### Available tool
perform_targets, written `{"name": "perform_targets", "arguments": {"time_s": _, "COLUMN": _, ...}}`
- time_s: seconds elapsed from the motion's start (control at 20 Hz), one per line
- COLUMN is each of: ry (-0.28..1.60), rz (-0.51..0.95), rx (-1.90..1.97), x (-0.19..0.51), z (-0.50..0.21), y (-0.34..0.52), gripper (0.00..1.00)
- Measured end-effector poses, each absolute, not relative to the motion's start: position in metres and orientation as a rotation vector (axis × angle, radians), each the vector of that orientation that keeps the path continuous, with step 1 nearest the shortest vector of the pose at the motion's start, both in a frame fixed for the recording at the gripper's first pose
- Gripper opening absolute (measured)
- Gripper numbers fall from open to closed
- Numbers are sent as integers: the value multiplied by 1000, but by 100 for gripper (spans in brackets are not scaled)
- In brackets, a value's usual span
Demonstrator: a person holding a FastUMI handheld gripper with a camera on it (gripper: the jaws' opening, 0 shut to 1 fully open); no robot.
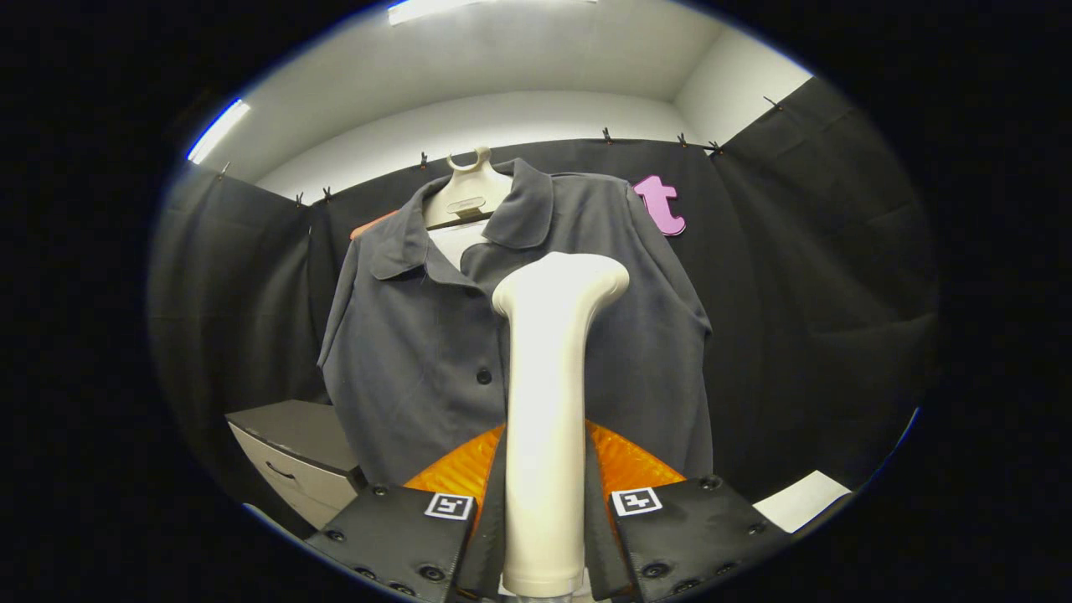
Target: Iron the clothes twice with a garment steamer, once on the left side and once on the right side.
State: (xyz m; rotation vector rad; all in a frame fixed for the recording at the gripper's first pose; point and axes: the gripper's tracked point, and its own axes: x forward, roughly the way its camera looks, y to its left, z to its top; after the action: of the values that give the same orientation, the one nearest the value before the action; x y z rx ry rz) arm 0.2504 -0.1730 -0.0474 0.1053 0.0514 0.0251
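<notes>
The jaws (544, 511) are clamped on the handle of the garment steamer (548, 402), one finger pressing each side, and the pale steamer stands upright between them with its head bent to one side at the top. Just beyond its head hangs the shirt (435, 335), dark grey, buttoned, collar open, on a pale hanger (467, 188) against the booth wall (whether the head touches the fabric cannot be told). Low beside the shirt stands a grey drawer cabinet (293, 444), drawers shut. A white sheet (802, 500) lies opposite.
</notes>
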Motion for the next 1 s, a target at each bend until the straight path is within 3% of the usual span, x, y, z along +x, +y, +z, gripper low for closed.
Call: {"name": "perform_targets", "arguments": {"time_s": 1.0, "ry": 165, "rz": -15, "rx": 123, "x": 234, "z": -133, "y": -176, "gripper": 46}}
